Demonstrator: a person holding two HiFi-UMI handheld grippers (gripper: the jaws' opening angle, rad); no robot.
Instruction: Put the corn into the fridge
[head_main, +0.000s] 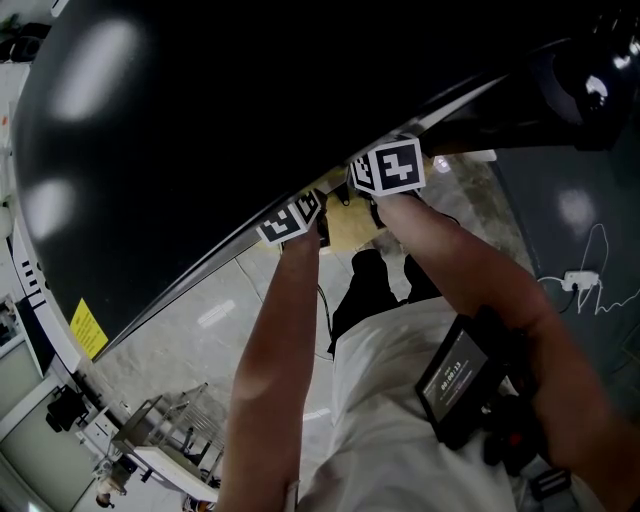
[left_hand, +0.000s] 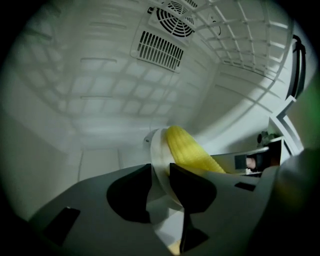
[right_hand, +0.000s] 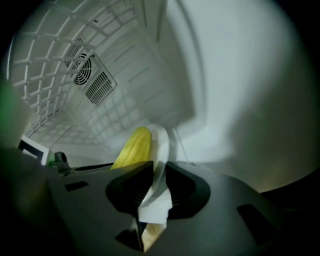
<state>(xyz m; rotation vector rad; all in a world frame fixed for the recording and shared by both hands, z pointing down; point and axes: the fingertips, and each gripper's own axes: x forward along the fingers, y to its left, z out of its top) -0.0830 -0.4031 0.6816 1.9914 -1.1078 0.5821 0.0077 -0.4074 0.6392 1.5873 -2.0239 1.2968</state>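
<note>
**Dark up top, bright inside**

Your head view is dim: the black fridge (head_main: 250, 120) swallows the light, with soft glare patches at its left. Your gripper views are bright and white, the wire shelf (left_hand: 240, 35) casting grid shadows on the far wall. Edges bow and vignette; the near plate (left_hand: 157, 150) rim is blurred.

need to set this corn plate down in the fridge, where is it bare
Bare fridge interior left of the plate, back to the vented wall, and right of it. Crowded at the plate: corn, left gripper, right gripper.
</note>
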